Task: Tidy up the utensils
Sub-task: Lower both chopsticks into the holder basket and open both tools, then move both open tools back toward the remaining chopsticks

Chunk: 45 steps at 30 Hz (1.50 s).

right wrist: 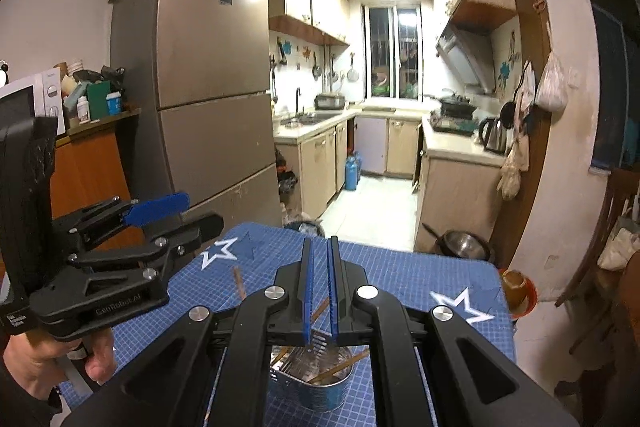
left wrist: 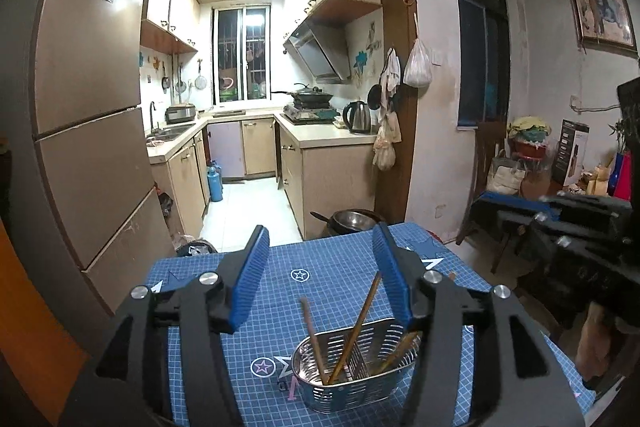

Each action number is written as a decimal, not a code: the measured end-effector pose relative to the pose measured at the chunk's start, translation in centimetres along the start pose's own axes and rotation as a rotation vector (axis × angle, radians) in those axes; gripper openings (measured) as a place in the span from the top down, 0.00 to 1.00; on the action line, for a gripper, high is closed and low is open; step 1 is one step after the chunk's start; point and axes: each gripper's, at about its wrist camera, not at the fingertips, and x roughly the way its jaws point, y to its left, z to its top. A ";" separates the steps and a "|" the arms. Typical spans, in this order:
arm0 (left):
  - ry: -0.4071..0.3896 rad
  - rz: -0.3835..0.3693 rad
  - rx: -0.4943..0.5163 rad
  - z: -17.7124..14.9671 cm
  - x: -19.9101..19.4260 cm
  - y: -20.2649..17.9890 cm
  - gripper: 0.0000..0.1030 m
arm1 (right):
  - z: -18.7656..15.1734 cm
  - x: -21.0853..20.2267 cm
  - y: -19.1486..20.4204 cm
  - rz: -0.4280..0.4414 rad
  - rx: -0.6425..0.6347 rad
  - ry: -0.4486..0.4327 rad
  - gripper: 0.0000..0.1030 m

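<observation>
A blue gridded mat covers the table [left wrist: 340, 279], the kitchen beyond. Near its front edge, the steel caddy [left wrist: 352, 383] holds chopsticks [left wrist: 358, 327]. The left gripper [left wrist: 320, 275] hovers released; the right gripper [right wrist: 319, 291] looks clenched on a fork [right wrist: 320, 339], mostly hidden. Dropped crooked, it could tip the caddy. One chopstick [right wrist: 239, 283] lies farther back.

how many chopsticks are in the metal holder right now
3 visible. One stands near the left end of the holder, one leans across the middle, and one lies low toward the right, partly behind the left tongs. More may be hidden.
</observation>
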 end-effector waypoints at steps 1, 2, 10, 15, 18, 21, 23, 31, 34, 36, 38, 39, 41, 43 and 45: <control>-0.005 0.004 0.002 0.0 -0.4 0.0 0.50 | 0.2 -0.8 0.2 -0.003 -0.004 -0.017 0.88; -0.009 0.005 0.002 0.1 -0.7 -0.1 0.50 | 0.4 -1.3 0.2 -0.005 -0.006 -0.029 0.87; -0.123 0.014 0.045 -2.9 -10.7 0.8 0.38 | -3.3 -14.3 3.6 0.046 -0.067 -0.250 0.83; -0.118 0.063 0.071 -11.5 -17.1 2.5 0.36 | -13.3 -19.6 7.0 0.120 -0.050 -0.257 0.83; -0.058 0.078 0.045 -17.3 -19.1 3.7 0.36 | -20.1 -19.7 10.2 0.156 -0.018 -0.184 0.83; 0.016 0.088 -0.013 -22.8 -20.1 5.1 0.36 | -26.2 -18.5 13.6 0.181 0.020 -0.087 0.83; 0.077 0.084 -0.050 -26.1 -20.1 5.9 0.36 | -29.3 -17.8 15.9 0.172 0.013 -0.036 0.84; 0.131 0.041 -0.066 -31.2 -20.4 6.5 0.36 | -35.0 -14.3 21.7 0.146 0.014 0.117 0.84; 0.134 0.036 -0.060 -31.8 -20.2 6.7 0.36 | -36.0 -13.0 23.2 0.110 0.014 0.143 0.84; 0.143 0.026 -0.061 -32.9 -20.7 7.1 0.36 | -36.4 -12.5 23.4 0.083 0.020 0.148 0.84; 0.153 0.021 -0.051 -33.7 -20.8 7.2 0.36 | -36.6 -12.0 23.4 0.057 0.026 0.150 0.84; 0.158 0.013 -0.053 -33.9 -20.7 7.4 0.36 | -36.9 -11.8 23.4 0.047 0.027 0.151 0.84; 0.164 0.003 -0.055 -34.4 -20.6 7.5 0.36 | -37.0 -11.3 23.4 0.028 0.033 0.152 0.83; 0.167 -0.009 -0.043 -34.9 -20.6 7.4 0.36 | -37.2 -10.9 23.7 0.019 0.033 0.154 0.84; 0.165 -0.029 -0.035 -35.3 -20.6 7.0 0.36 | -37.2 -10.6 23.9 0.007 0.028 0.153 0.84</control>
